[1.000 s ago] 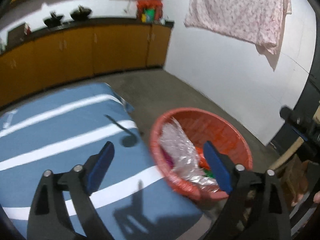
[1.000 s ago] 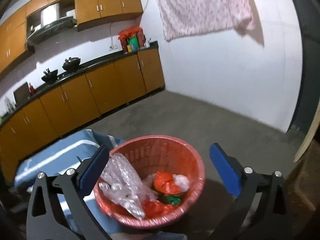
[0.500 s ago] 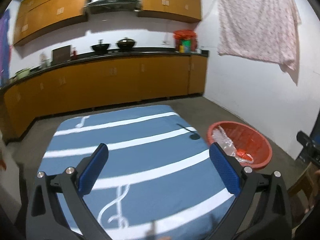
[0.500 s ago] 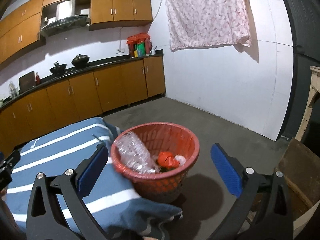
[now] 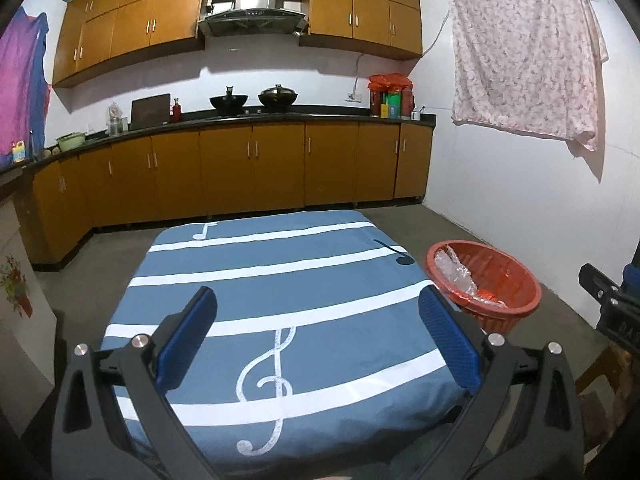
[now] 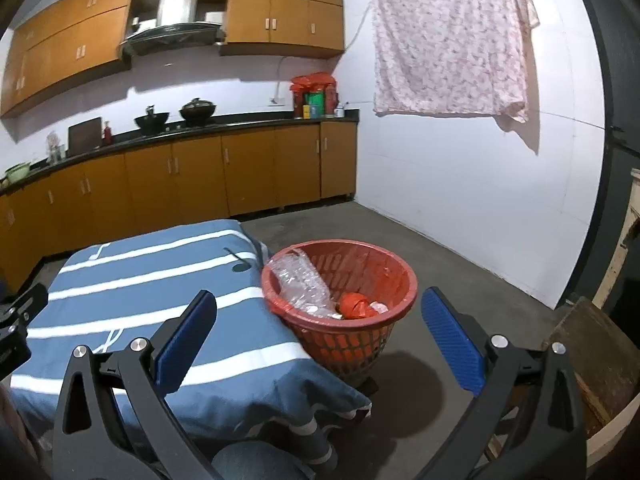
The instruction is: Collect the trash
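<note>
A red plastic basket stands on the floor at the table's right side; it also shows in the left wrist view. It holds a crumpled clear plastic bottle, a red wrapper and other scraps. My left gripper is open and empty, held above the near half of the blue striped tablecloth. My right gripper is open and empty, held back from the basket, above the table's right corner.
Orange kitchen cabinets with a black counter run along the far wall. A pink cloth hangs on the white right wall. A wooden piece sits at the right. The concrete floor lies around the basket.
Both grippers have pulled up and back from the basket. The left view has swung left to face the whole table. Both stay open and empty.
</note>
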Motion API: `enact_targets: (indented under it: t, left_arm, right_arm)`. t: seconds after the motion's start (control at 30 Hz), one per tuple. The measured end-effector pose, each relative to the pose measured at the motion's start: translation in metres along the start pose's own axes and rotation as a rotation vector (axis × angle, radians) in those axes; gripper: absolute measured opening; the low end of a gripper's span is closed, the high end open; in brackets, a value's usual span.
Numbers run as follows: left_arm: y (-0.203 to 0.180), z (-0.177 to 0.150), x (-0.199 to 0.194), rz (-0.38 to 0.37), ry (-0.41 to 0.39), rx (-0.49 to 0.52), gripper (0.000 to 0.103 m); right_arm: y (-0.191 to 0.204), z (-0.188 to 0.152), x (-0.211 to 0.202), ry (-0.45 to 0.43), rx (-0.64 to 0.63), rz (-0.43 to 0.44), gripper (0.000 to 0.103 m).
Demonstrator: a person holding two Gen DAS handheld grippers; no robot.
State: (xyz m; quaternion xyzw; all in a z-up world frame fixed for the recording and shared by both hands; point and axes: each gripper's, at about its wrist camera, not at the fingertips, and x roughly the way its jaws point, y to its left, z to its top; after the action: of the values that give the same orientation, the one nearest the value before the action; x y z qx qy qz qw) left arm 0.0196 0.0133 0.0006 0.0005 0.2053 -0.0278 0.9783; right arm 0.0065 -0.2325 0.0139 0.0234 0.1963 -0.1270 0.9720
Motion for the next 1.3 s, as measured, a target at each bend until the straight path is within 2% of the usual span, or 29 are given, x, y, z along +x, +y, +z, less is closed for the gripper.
enact_targets:
  t: [0.33, 1.3]
  left_arm:
    - [-0.003, -0.016, -0.011, 0.036, 0.016, 0.031, 0.099]
    - [0.0, -0.027, -0.011, 0.011, 0.046, 0.004, 0.099]
  right_arm:
    - [0.01, -0.012, -0.011, -0.002, -0.022, 0.032, 0.101]
    - [0.014, -0.025, -0.008, 0.047, -0.025, 0.041, 0.101]
